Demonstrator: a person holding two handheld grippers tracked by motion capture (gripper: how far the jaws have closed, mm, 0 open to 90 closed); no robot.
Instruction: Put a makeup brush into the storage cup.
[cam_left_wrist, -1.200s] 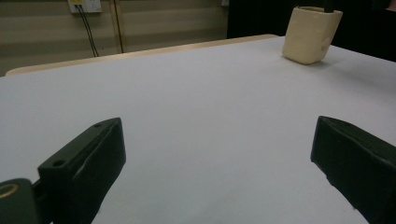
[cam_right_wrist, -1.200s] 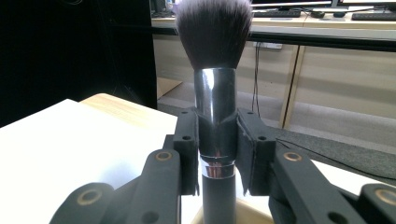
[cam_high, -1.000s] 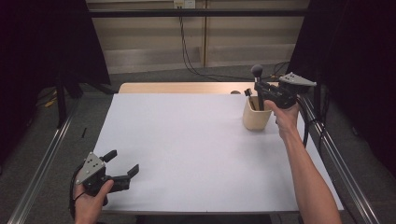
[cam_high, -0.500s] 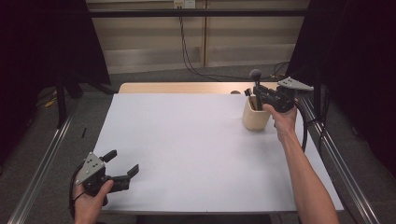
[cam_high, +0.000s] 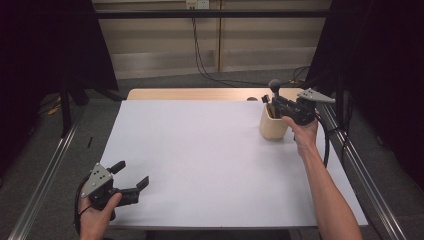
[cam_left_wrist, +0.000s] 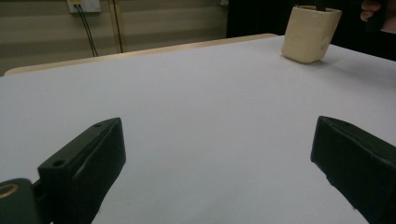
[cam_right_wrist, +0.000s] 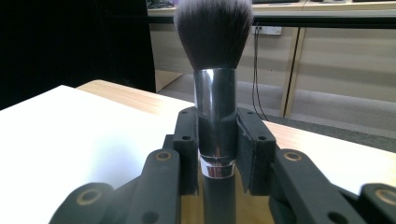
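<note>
High view overhead; gripper views low, perhaps sharing cup (cam_left_wrist: 310, 33).

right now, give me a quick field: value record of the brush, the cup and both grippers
held item: makeup brush with dark bristles and a shiny metal ferrule, upright
right gripper: shut on the ferrule, over the cup
container: beige cup, far right of the white table, holding dark items
left gripper: open, nothing between the jaws, near left edge of the table
brush in cup: lower end hidden, cannot tell

Each gripper, left gripper (cam_high: 131, 176) and right gripper (cam_high: 276, 106), has black jaws with round screw holes, a grey three-cornered top plate and a trailing black cable. Forearms are bare.
</note>
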